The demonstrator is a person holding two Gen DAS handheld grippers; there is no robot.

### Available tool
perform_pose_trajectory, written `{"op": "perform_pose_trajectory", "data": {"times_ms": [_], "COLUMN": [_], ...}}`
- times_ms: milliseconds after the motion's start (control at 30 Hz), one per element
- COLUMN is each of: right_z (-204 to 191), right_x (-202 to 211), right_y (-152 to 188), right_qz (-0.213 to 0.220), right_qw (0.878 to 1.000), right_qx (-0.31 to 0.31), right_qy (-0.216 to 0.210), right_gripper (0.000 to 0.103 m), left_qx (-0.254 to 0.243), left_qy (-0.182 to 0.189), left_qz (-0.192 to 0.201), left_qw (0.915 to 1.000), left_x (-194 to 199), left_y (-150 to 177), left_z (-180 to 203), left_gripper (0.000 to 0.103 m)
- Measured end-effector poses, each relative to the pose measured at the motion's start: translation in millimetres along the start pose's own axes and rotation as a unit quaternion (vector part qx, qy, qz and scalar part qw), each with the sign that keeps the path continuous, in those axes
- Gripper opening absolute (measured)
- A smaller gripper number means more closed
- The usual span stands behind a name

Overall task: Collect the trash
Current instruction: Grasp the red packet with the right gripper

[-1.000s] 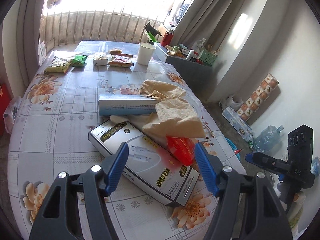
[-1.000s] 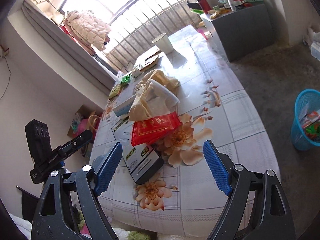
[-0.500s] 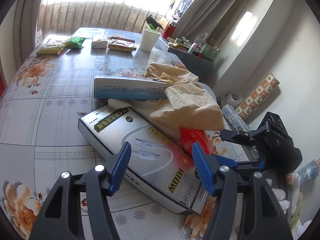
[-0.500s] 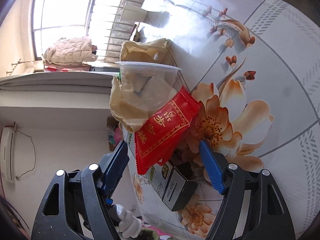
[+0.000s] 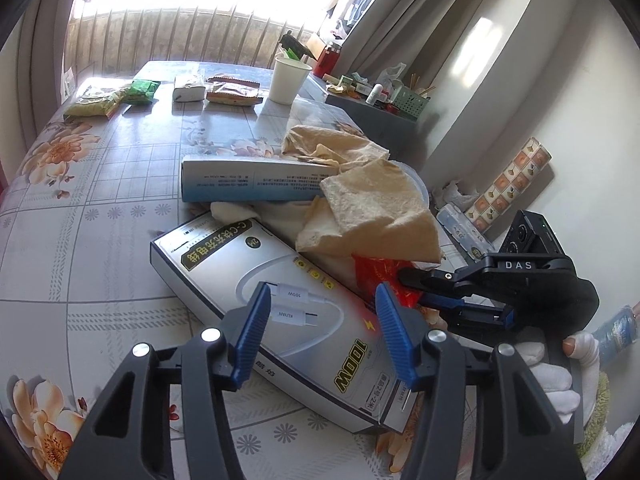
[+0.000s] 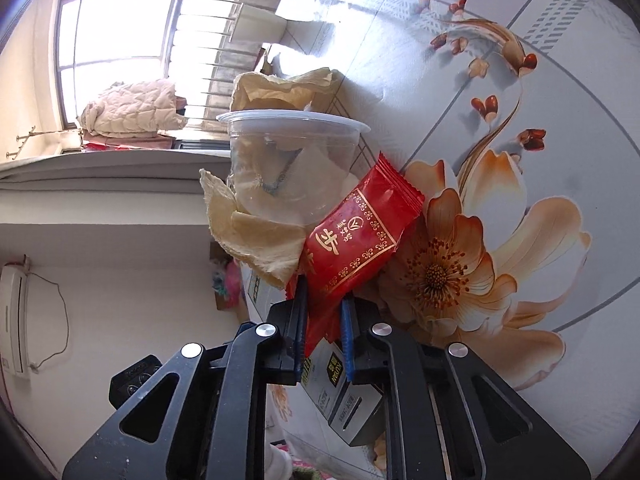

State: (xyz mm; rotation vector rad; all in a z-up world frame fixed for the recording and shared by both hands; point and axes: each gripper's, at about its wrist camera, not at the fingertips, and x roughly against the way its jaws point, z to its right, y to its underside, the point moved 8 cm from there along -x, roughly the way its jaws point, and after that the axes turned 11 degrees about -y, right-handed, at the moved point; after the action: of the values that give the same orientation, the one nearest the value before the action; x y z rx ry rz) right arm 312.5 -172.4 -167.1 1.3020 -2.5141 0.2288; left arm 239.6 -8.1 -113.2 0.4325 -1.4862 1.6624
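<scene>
Both grippers are showing the same build — black angular frames with triangular cut-outs, round silver screws and ribbed blue pads. The left gripper (image 5: 320, 336) is filling its view from seven to five o'clock. At three o'clock the right gripper (image 5: 412, 280) is bearing white "DAS" lettering, and a white glove (image 5: 548, 376) is covering the hand (image 5: 560, 368).

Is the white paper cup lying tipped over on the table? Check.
No, the white paper cup stands upright, mouth up, at the far end of the table near the snack packets.
</scene>
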Motion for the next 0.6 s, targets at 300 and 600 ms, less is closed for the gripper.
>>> {"op": "perform_pose_trajectory", "data": {"times_ms": [300,600], "right_z": [11.1,22.0], "right_x": [32.7,67.9], "right_y": [9.4,7.3], "right_qz": [0.027,0.065], "right_qw": [0.999,0.989], "right_qx": [0.031,0.101], "right_qy": [0.026,0.085], "right_gripper": [0.004,0.004], "left_qx": [-0.030,-0.063], "left_qy": [0.006,-0.016], "left_qz": [0.011,0.020], "left_qw": [0.9995,0.9977], "left_x": [2.3,-12.2], "left_y": [-14.5,-44.0], "left_z": [25.3,49.1], "left_gripper": [0.056,0.068]}}
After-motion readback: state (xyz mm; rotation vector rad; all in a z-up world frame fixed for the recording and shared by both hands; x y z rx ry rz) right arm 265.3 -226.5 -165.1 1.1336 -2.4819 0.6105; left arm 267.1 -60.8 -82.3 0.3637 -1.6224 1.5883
